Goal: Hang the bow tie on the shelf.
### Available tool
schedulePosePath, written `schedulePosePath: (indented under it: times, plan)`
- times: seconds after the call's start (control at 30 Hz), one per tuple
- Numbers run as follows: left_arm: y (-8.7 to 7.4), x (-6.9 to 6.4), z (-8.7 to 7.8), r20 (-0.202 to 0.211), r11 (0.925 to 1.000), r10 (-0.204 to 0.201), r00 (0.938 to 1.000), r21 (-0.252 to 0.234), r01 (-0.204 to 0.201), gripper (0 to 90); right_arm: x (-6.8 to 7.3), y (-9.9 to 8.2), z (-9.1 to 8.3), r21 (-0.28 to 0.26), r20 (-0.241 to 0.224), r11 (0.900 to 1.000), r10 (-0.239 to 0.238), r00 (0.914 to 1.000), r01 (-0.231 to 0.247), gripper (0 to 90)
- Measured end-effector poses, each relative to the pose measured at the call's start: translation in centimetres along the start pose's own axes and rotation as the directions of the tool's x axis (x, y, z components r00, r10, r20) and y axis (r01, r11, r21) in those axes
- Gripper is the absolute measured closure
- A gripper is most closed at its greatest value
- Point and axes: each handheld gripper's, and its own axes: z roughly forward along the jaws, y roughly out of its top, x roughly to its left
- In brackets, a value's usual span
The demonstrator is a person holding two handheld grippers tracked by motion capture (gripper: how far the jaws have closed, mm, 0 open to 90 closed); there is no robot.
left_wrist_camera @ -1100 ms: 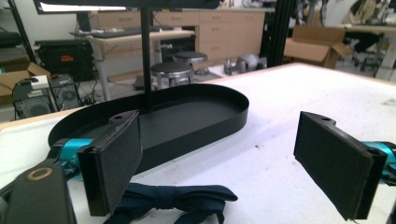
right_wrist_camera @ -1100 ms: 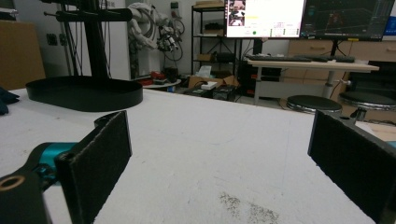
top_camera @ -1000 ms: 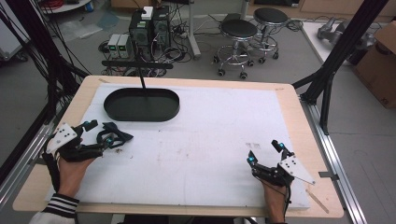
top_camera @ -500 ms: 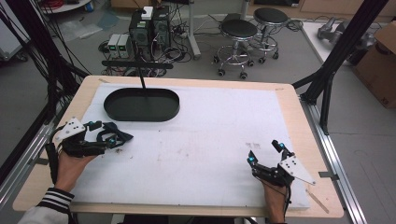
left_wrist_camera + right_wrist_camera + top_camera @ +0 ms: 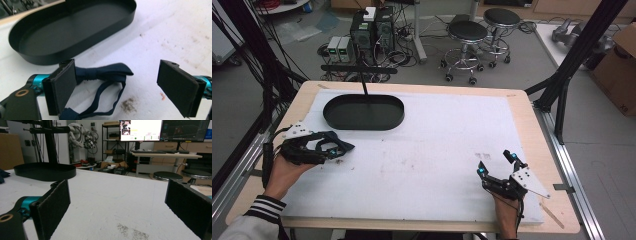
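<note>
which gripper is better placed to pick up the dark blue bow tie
Likely the left. The left gripper is open with the bow tie lying between its jaws, close to the black tray. The right gripper sits open at the table's opposite side.

Black claws (image 5: 328,150), teal joints, grey plates; striped sleeve cuff (image 5: 264,209).

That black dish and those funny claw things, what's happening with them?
A person sits at a white table with a two-jaw gripper in each hand. The left gripper hangs with its jaws open around a dark blue bow tie lying on the table, just in front of the black oval tray, which looks empty. The right gripper rests near the table's other side, jaws open, nothing between them.
</note>
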Motion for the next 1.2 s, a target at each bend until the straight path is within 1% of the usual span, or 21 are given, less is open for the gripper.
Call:
schedulePosePath:
  times: [0.1,0.17,0.23,0.33,0.4,0.47,0.57,0.63,0.73,0.77,0.8,0.83,0.93,0.97,1.0,1.03,1.07,1.1,1.2]
  plan:
    - [0.0,-0.2,0.5,-0.005,0.9994,0.017,0.9999,0.032,-0.016,18.0,0.0,0.0,0.0,0.001,-0.001,1.0000,0.001,1.0000,-0.001,5.1]
    - [-0.1,-0.3,0.8,0.006,0.9985,0.014,0.9999,0.053,-0.014,18.6,0.0,0.0,0.0,0.001,0.001,1.0000,0.003,1.0000,-0.003,5.1]
    - [-0.1,-0.2,1.1,0.012,0.9963,0.016,0.9998,0.084,-0.017,18.7,0.0,0.0,0.1,0.000,0.000,1.0000,-0.001,1.0000,0.001,5.1]
    - [-0.3,0.0,1.7,0.014,0.9910,0.012,0.9998,0.133,-0.014,18.7,0.0,0.0,0.1,0.001,-0.001,1.0000,-0.001,1.0000,0.001,5.1]
    - [-0.4,0.2,2.0,0.014,0.9872,0.000,0.9999,0.159,-0.002,18.7,0.0,0.0,0.1,0.001,-0.001,1.0000,-0.001,1.0000,0.001,5.1]
    - [-0.4,0.3,2.3,0.011,0.9830,0.007,0.9999,0.183,-0.009,18.6,0.0,0.0,0.1,0.001,-0.001,1.0000,-0.003,1.0000,0.003,5.1]
    - [-0.3,0.4,2.7,0.017,0.9750,0.013,0.9998,0.222,-0.016,18.7,0.0,0.0,0.0,0.004,-0.001,1.0000,0.000,1.0000,0.000,5.1]
    - [-0.2,0.4,2.9,0.017,0.9723,0.015,0.9997,0.233,-0.018,20.6,0.0,0.0,0.0,0.005,-0.001,1.0000,-0.001,1.0000,0.001,5.1]
    - [-0.1,0.5,3.0,0.023,0.9671,-0.002,0.9997,0.254,-0.004,22.4,0.0,0.0,0.0,0.005,-0.001,1.0000,-0.001,1.0000,0.001,5.1]
    - [0.0,0.6,3.1,0.025,0.9603,0.006,0.9997,0.279,-0.012,22.4,0.0,0.0,0.1,0.004,-0.001,1.0000,0.000,1.0000,0.000,5.1]
    - [0.1,0.6,3.3,0.022,0.9525,0.024,0.9995,0.303,-0.029,22.4,0.0,0.0,0.0,0.005,-0.001,1.0000,-0.001,1.0000,0.001,5.1]
    - [0.3,0.6,3.4,0.025,0.9464,0.035,0.9991,0.321,-0.041,22.4,0.0,0.0,0.1,0.004,-0.001,1.0000,-0.001,1.0000,0.001,5.1]
    - [0.5,0.5,3.6,0.037,0.9420,0.031,0.9988,0.333,-0.042,22.4,0.0,0.0,0.0,0.005,-0.001,1.0000,-0.001,1.0000,0.001,5.1]
    - [0.6,0.5,3.8,0.038,0.9374,0.038,0.9986,0.345,-0.049,22.4,0.0,0.0,0.1,0.004,-0.001,1.0000,0.000,1.0000,0.000,5.1]
    - [0.7,0.5,3.9,0.037,0.9364,0.044,0.9984,0.347,-0.054,22.8,0.0,0.0,0.0,0.006,0.000,1.0000,0.000,1.0000,0.000,5.1]
    - [0.8,0.5,4.0,0.038,0.9372,0.044,0.9983,0.345,-0.054,24.7,0.0,0.0,0.0,0.006,-0.001,1.0000,0.000,1.0000,0.000,5.1]
    - [0.8,0.6,4.0,0.044,0.9381,0.043,0.9981,0.342,-0.055,27.3,0.0,0.0,0.0,0.007,0.000,1.0000,0.000,1.0000,0.000,5.1]
    - [0.8,0.6,4.1,0.046,0.9397,0.032,0.9984,0.339,-0.046,28.8,0.0,0.0,0.0,0.006,0.000,1.0000,0.000,1.0000,0.000,5.1]
    - [0.7,0.8,4.4,0.041,0.9336,0.028,0.9988,0.356,-0.041,29.2,0.0,0.0,0.0,0.005,-0.001,1.0000,0.002,1.0000,-0.002,5.1]
